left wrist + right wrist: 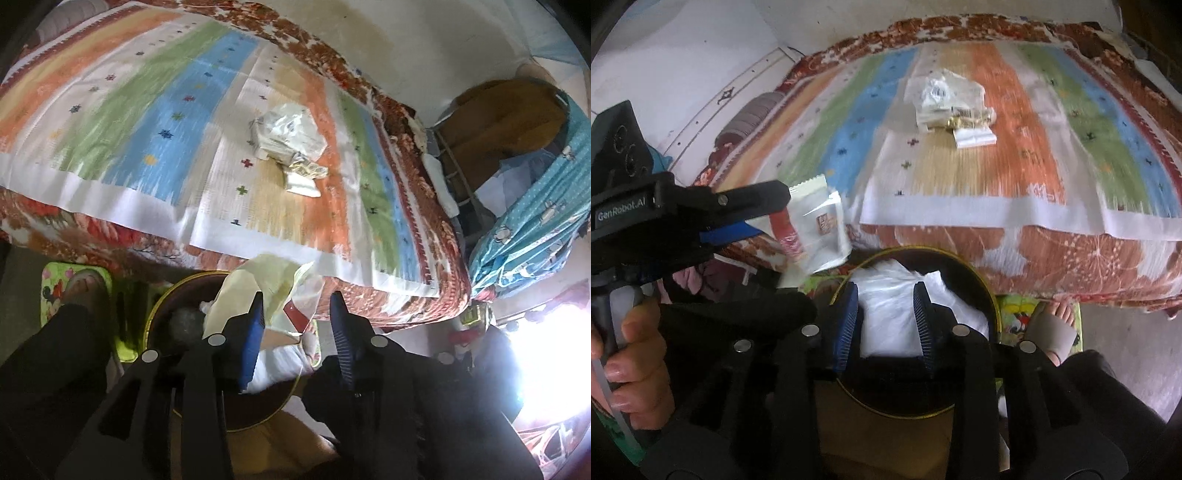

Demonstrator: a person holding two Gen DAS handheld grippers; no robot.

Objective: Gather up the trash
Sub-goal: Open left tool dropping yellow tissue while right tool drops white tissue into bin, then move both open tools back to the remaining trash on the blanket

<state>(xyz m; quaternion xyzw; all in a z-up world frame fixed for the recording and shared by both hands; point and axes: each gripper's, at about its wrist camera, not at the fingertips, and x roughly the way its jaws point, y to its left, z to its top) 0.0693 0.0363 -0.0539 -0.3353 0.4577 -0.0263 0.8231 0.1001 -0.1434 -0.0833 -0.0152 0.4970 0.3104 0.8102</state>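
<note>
Bin [991,295] sits at lower centre, below both grippers, evidently to catch drops. Right gripper [884,325], part open, straddles white plastic [890,321] in the bin, pads seemingly clear. Left gripper [297,332], part open, has a wrapper [273,291] loose by its left pad. More trash [951,107] lies upper centre on the bed [1071,243].

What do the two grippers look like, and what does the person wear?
Both grippers, left gripper and right gripper, are black with ribbed blue pads and round silver rivets. White "GenRobot.AI" lettering marks the left one. Dark trousers; no sleeves visible.
</note>
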